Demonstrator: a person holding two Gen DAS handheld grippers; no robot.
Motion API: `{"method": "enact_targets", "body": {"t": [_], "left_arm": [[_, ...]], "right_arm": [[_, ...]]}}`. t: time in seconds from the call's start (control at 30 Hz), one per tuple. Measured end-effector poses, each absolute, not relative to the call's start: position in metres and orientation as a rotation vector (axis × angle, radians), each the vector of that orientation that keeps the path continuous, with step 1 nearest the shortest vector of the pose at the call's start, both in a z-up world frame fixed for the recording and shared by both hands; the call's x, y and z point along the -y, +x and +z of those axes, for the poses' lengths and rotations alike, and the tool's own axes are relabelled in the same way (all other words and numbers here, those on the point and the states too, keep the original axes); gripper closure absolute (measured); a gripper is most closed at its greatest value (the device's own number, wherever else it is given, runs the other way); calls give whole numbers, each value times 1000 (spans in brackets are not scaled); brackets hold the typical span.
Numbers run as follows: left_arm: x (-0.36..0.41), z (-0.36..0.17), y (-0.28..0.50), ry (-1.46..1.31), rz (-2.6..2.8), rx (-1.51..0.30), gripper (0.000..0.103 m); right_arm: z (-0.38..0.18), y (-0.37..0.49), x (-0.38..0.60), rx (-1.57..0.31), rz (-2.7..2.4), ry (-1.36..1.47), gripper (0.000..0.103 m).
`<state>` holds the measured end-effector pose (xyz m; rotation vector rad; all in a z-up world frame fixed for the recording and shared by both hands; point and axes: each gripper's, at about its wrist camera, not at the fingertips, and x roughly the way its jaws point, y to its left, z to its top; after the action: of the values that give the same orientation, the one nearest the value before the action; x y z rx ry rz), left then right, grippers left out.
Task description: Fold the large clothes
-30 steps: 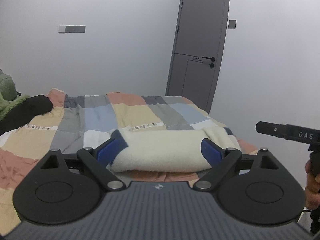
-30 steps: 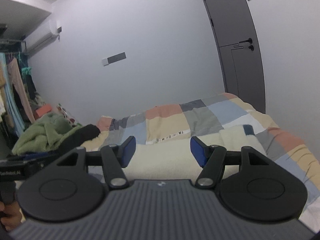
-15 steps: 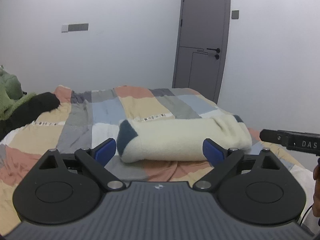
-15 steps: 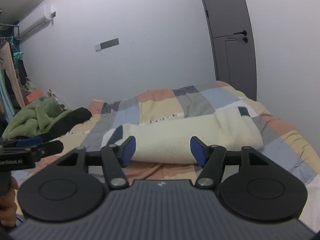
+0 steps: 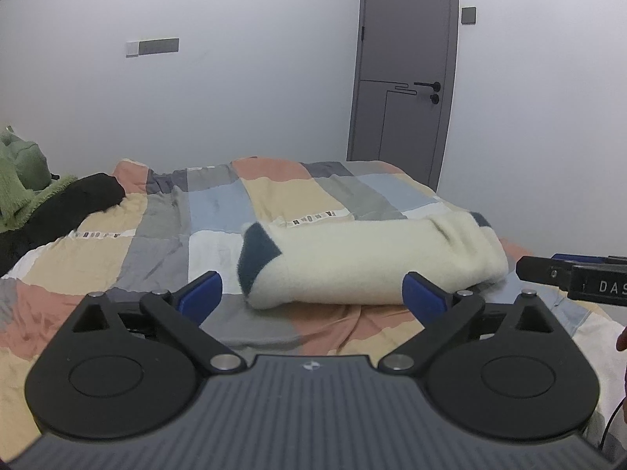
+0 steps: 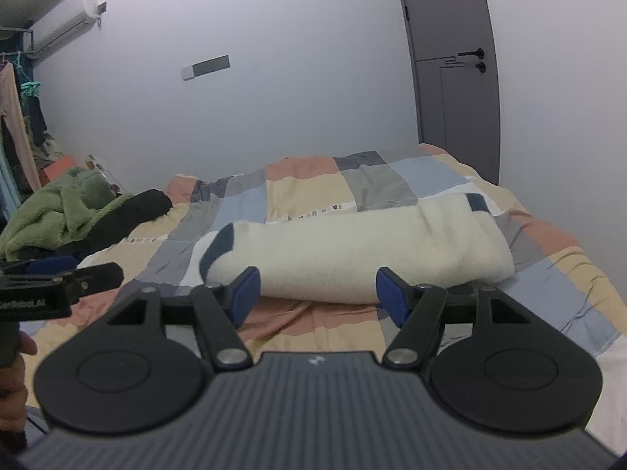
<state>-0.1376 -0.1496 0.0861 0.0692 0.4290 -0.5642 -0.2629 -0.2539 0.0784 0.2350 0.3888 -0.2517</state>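
One folded cream garment (image 5: 364, 262) on the patchwork bedspread (image 5: 274, 196), right of centre.

Garment lies flat, dark blue patch at its left end, clear of both tools. Left gripper (image 5: 313, 297): jaws wide, just been opening, nothing between them. Right gripper (image 6: 317, 293): jaws part open, just been opening, empty. Green and black clothes pile (image 6: 70, 211) lies far left; grey door (image 5: 407, 70) stands beyond the bed.

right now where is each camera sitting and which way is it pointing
Left wrist: on the left gripper, looking along its open blue fingers across the patchwork bed at the folded cream garment; the right gripper's tip shows at right.
Right wrist: on the right gripper, open, same heading; the left gripper's tip and a hand show at left.
Shared: garment, bed, grey door.
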Motion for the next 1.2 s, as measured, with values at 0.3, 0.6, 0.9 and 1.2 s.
{"method": "enact_targets", "body": {"t": [0.3,0.6,0.9,1.2], "left_arm": [[151,88,-138,66,-546,-423,1],[151,88,-139,68,-545,-423,1],[151,88,-140,68,-542,-423,0],[149,89,-143,70,-543,-416,0]], "right_arm": [[81,-262,259,-383,-302,215,0],[79,-261,257,-401,-309,193,0],[78,-261,258,-403,-313,193,0],[78,-262,258,-406,-313,196,0]]}}
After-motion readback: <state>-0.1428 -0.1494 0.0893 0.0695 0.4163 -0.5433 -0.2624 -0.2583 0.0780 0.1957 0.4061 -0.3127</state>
